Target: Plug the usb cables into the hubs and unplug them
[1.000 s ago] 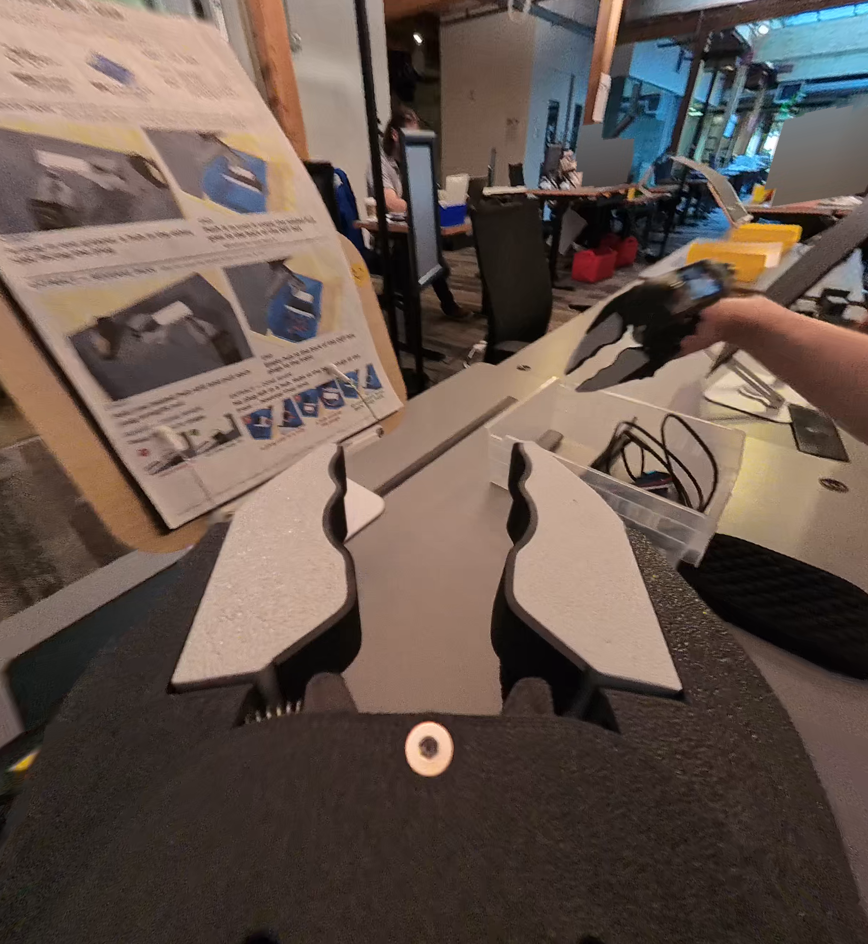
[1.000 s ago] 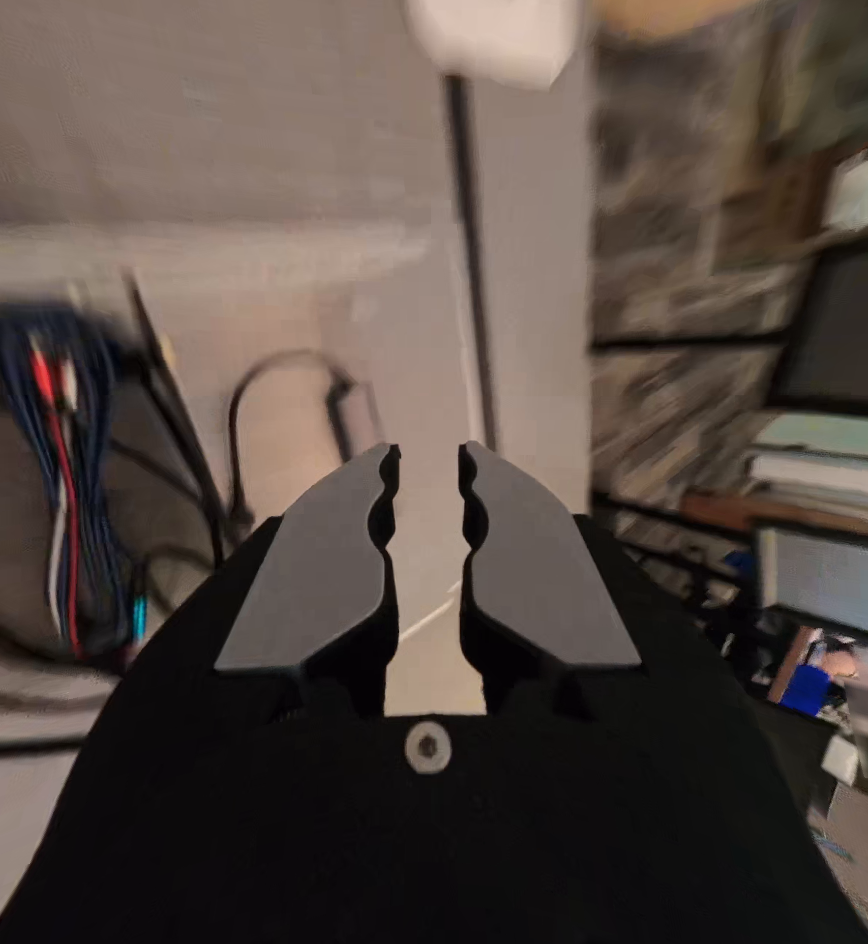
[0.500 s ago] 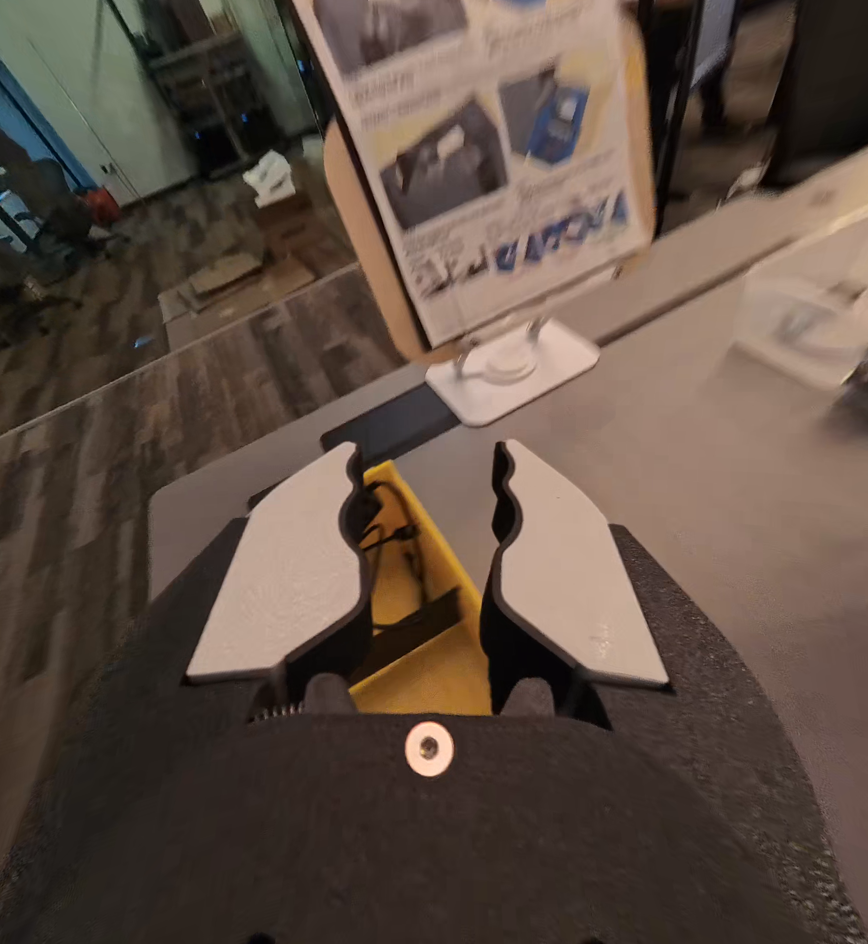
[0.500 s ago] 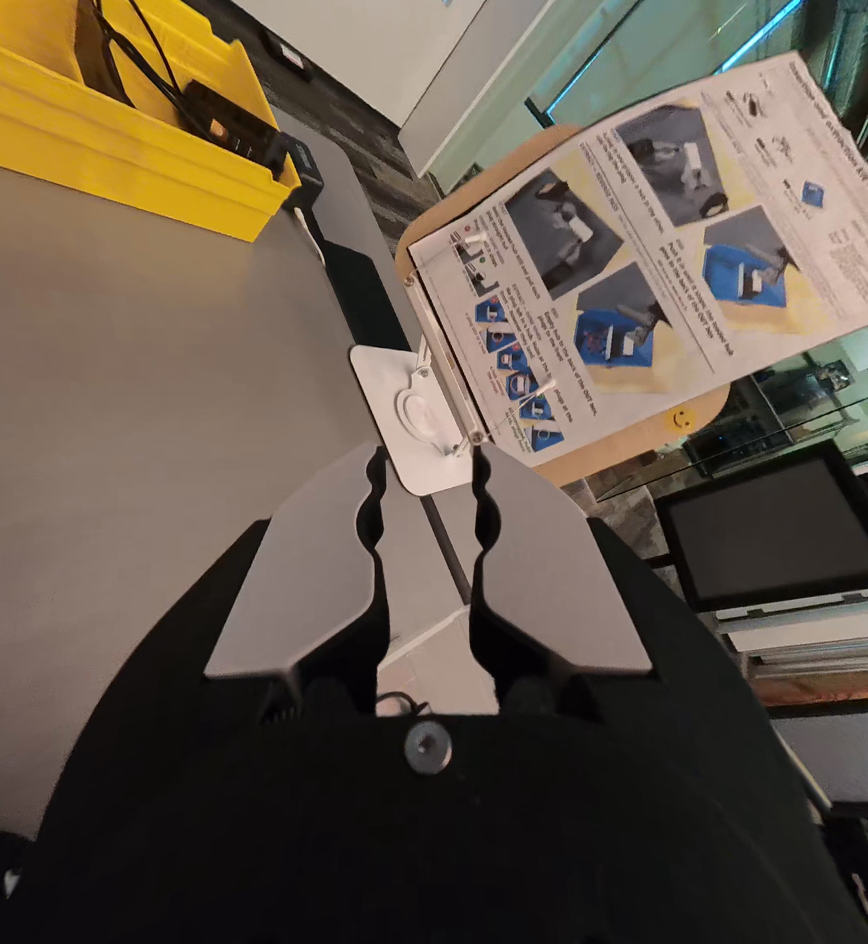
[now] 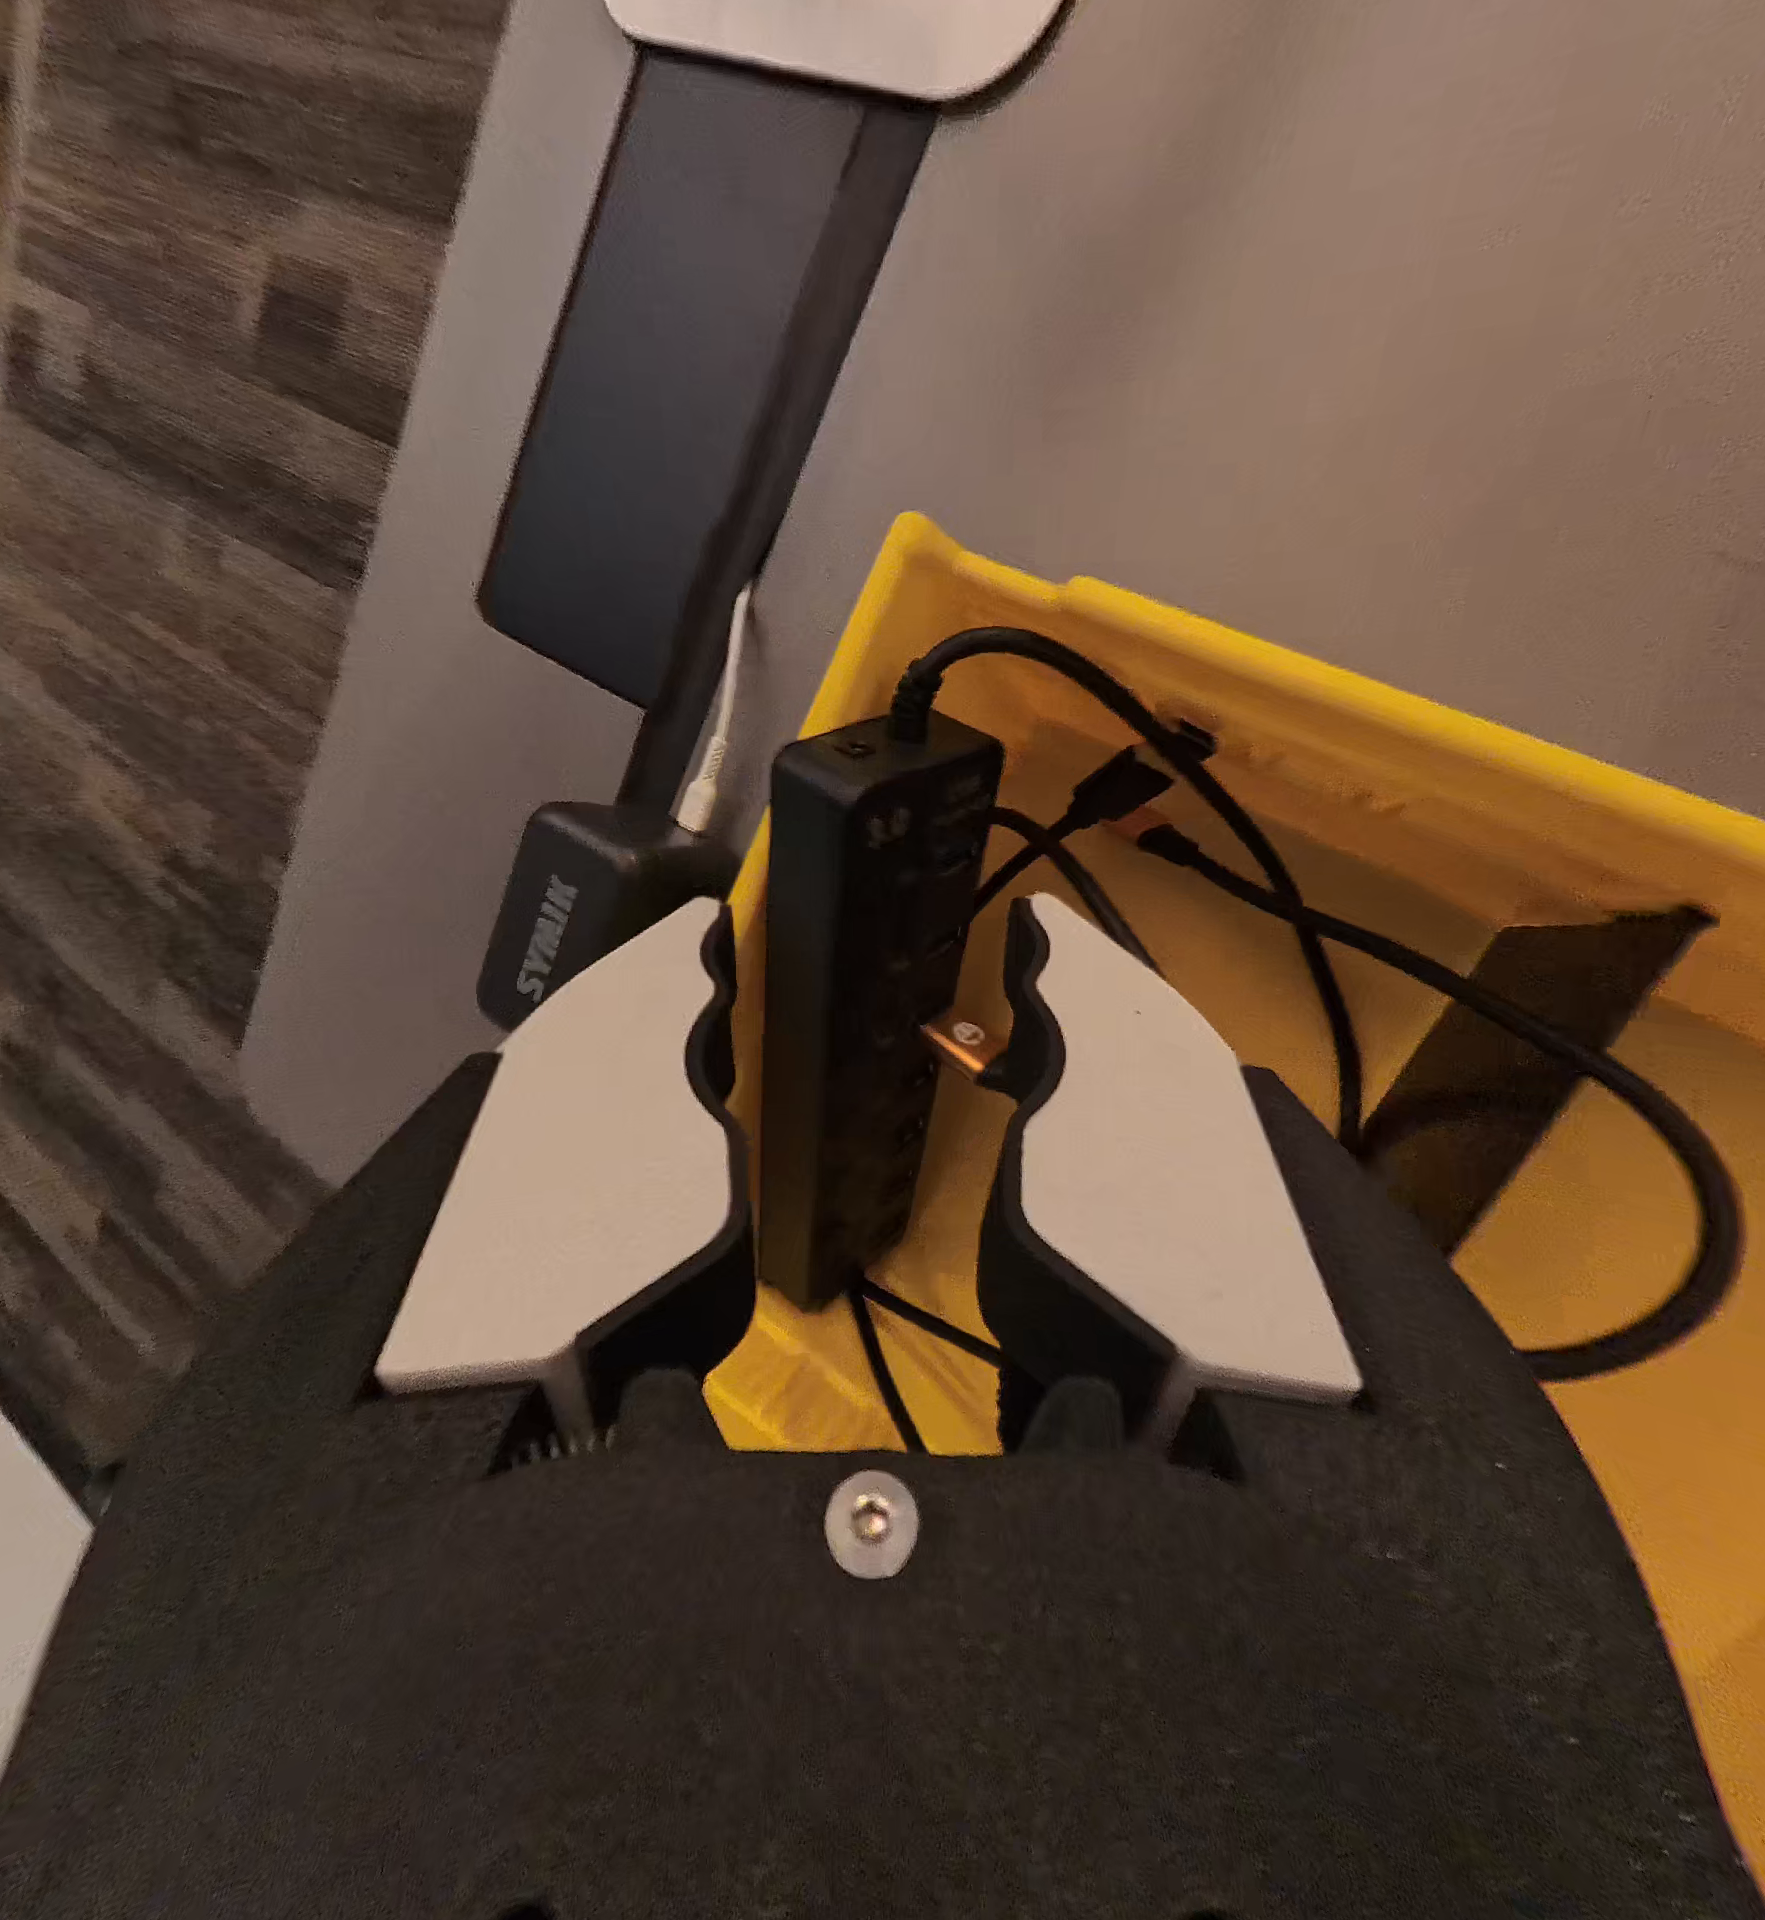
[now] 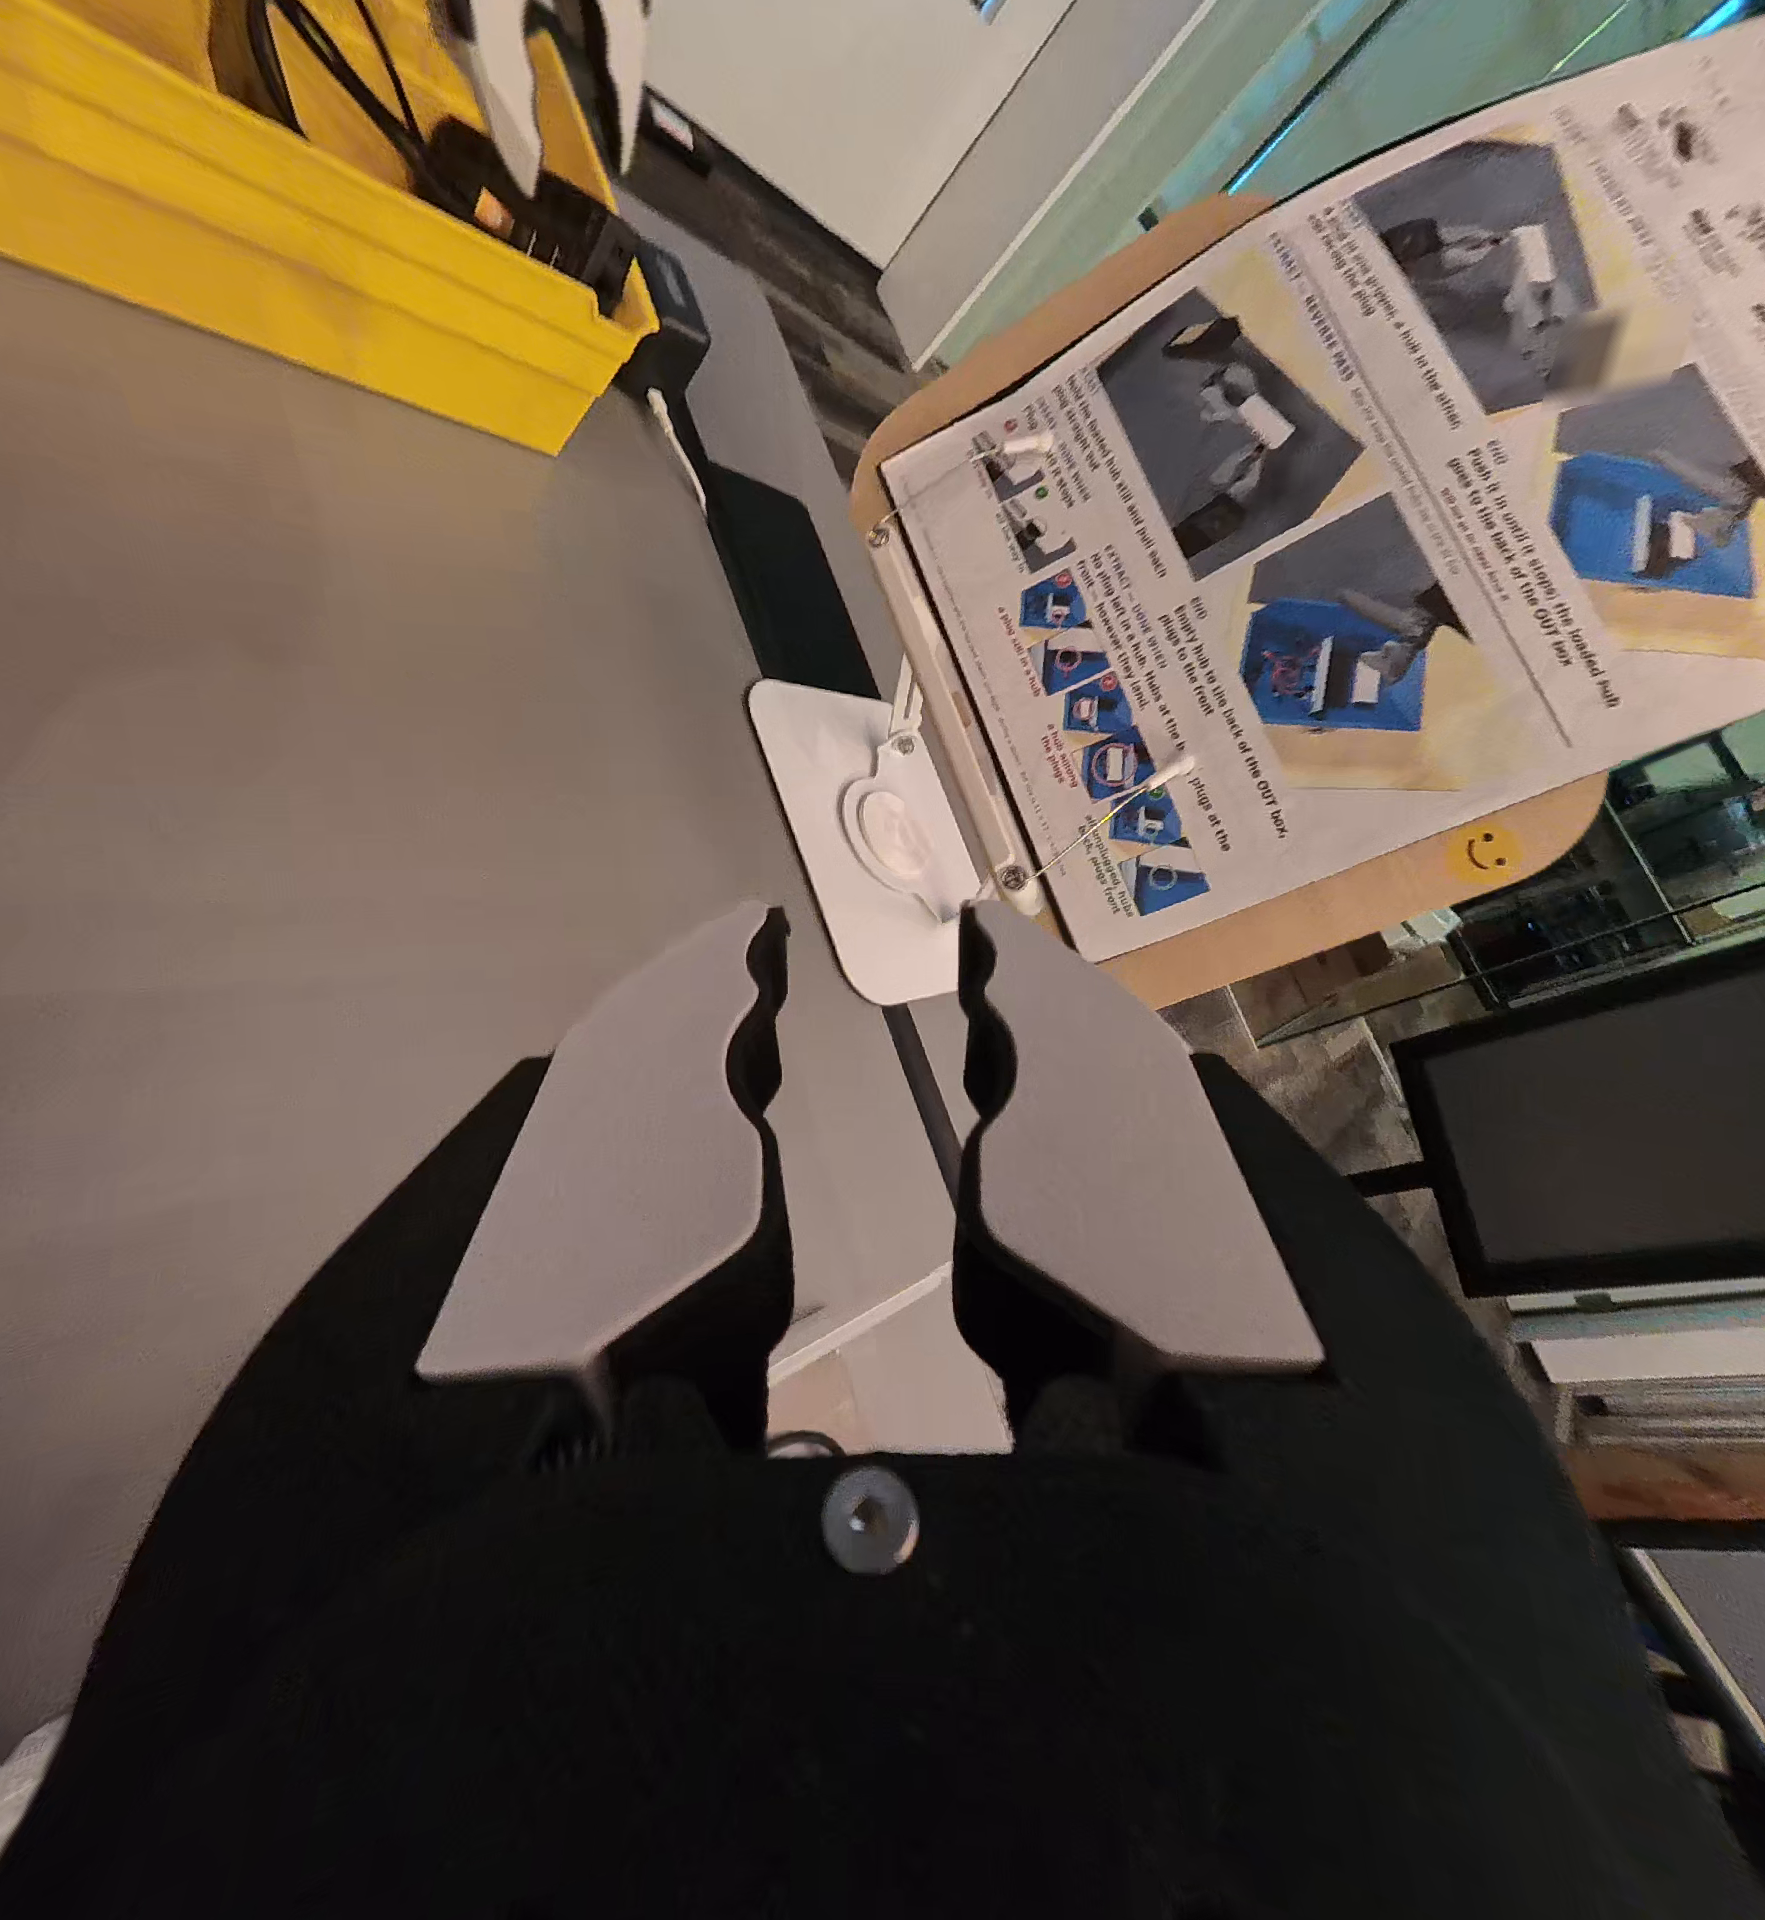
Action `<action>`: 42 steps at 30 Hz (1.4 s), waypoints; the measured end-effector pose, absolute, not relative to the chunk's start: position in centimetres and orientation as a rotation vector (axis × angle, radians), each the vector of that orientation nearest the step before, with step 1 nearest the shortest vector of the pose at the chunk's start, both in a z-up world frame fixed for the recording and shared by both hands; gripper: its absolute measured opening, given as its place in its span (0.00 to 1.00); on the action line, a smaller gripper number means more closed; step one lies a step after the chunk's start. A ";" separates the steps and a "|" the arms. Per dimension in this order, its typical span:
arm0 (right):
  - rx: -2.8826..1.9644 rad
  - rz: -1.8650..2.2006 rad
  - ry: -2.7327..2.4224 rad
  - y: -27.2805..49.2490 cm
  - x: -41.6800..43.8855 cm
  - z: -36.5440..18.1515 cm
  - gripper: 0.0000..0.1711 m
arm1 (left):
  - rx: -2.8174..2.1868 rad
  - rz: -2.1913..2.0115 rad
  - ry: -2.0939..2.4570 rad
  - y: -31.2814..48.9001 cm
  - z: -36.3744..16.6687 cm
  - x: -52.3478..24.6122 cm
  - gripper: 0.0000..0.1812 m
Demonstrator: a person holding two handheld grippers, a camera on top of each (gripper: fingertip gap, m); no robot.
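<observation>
The black hub lies in the near corner of the yellow bin, propped against the bin's side wall, its own lead leaving the far end. One orange-tipped plug is seated in a side port. Loose black cables with free connectors trail across the bin floor beside it. The bin sits on the grey tabletop.

Step in hand, as judged: securing the hub with the left claw. To do it well, the fingers should close on the hub's long bare faces, clear of the seated plug and the port row, and squarely enough that the body does not twist when a plug is pulled or pushed. The bin wall next to the left finger leaves little room; snagging is a risk.

Left claw: released, jaws set wider than the hub and straddling it. Contact cannot be confirmed; nothing is gripped.

Right claw: released, jaws moderately parted, empty, held over bare tabletop well apart from the bin, pointing toward a clipboard stand carrying an instruction sheet.
</observation>
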State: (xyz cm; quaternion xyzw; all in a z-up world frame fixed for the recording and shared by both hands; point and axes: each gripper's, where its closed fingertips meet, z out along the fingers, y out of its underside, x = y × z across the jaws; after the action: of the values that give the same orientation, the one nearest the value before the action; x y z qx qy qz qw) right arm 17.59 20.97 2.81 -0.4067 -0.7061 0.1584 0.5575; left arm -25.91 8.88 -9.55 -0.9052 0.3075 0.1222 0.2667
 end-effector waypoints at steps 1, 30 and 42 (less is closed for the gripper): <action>-0.962 0.362 -1.680 21.0 17.4 2.4 0.19 | -2.467 0.288 0.835 9.3 -10.1 -26.2 0.27; -0.994 0.287 -1.785 22.4 15.3 -1.2 0.17 | -2.380 0.068 0.989 9.6 -10.5 -25.2 0.17; -0.984 0.287 -1.805 22.2 14.7 -1.7 0.17 | -2.208 -0.032 0.819 8.3 -4.9 -25.2 0.13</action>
State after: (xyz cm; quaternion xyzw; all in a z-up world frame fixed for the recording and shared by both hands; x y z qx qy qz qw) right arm 14.71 22.24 -1.71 -0.4084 -0.7490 0.1190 0.5080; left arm -25.21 8.33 -4.94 -0.8659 0.3213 -0.0126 0.3832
